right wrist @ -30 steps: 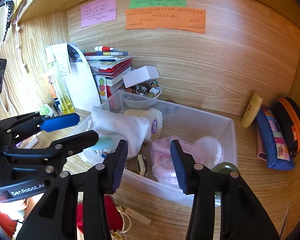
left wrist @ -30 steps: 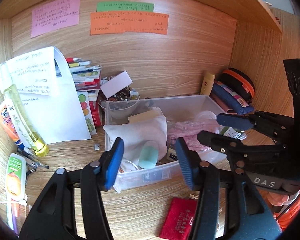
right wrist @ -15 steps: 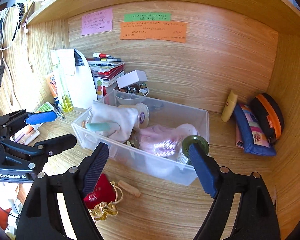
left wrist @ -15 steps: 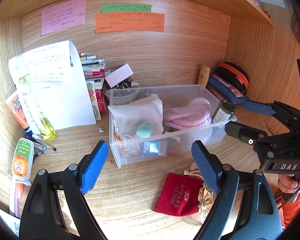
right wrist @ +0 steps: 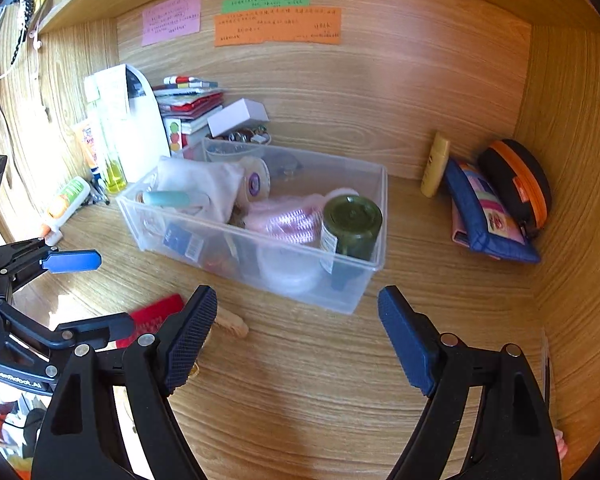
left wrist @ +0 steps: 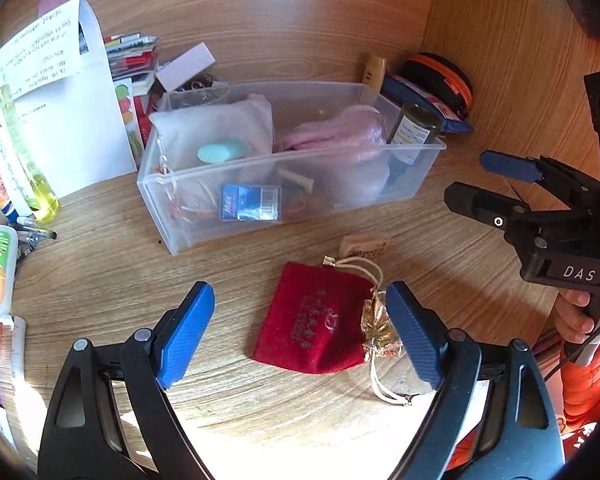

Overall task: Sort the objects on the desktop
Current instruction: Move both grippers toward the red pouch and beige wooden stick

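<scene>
Two spread, empty grippers, left [left wrist: 300,336] and right [right wrist: 296,336]; the red velvet drawstring pouch [left wrist: 314,320] lies between the left's fingers, and its loose cream cord [left wrist: 376,384] may snag.

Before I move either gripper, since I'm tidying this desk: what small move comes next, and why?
Probably lower the left gripper onto the red pouch: it lies loose on the desk in front of the clear bin, already framed by the open jaws.

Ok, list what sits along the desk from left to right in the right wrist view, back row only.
Yellow-green bottle → white paper sheet → stack of books → white box → clear plastic bin → yellow tube → blue pouch → black and orange case.
</scene>
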Action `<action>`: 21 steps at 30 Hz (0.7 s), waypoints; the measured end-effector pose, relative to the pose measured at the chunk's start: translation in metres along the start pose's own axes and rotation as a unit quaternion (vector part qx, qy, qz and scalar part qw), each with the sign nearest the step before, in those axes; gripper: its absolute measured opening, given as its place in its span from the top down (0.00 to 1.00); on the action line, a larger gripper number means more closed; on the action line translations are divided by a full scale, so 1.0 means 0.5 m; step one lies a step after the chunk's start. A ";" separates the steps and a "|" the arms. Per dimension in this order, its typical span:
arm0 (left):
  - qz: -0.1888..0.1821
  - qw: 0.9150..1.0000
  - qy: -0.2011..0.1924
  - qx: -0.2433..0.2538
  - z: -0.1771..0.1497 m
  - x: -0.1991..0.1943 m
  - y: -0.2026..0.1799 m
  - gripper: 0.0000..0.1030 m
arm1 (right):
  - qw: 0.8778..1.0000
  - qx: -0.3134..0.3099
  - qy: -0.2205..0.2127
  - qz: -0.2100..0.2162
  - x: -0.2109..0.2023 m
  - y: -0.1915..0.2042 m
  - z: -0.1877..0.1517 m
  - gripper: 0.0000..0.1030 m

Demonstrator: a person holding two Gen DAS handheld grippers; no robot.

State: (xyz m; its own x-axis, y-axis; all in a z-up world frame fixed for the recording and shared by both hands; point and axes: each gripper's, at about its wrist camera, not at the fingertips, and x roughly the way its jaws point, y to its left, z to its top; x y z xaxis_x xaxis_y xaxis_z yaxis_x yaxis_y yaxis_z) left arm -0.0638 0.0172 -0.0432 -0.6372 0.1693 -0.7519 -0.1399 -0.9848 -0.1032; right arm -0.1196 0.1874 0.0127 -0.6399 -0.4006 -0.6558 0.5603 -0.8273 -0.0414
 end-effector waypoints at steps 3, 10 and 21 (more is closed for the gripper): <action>-0.008 1.000 0.017 -0.003 -0.010 0.015 -0.005 0.15 | 1.000 0.002 0.013 0.002 0.012 -0.005 -0.010 0.22; -0.020 0.999 0.045 0.009 -0.018 0.044 -0.032 0.15 | 0.999 0.014 0.044 0.014 0.043 -0.013 -0.026 0.22; -0.008 0.998 0.066 0.005 -0.008 0.088 -0.042 0.16 | 0.998 0.011 0.052 0.025 0.057 -0.003 -0.028 0.22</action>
State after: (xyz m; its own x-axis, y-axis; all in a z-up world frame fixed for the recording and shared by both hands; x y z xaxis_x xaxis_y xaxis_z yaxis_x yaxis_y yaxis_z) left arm -0.0858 0.0453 -0.0771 -0.5299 0.1771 -0.8294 -0.1570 -0.9815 -0.1093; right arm -0.1315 0.1826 -0.0163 -0.5519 -0.3996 -0.7320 0.5782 -0.8158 0.0094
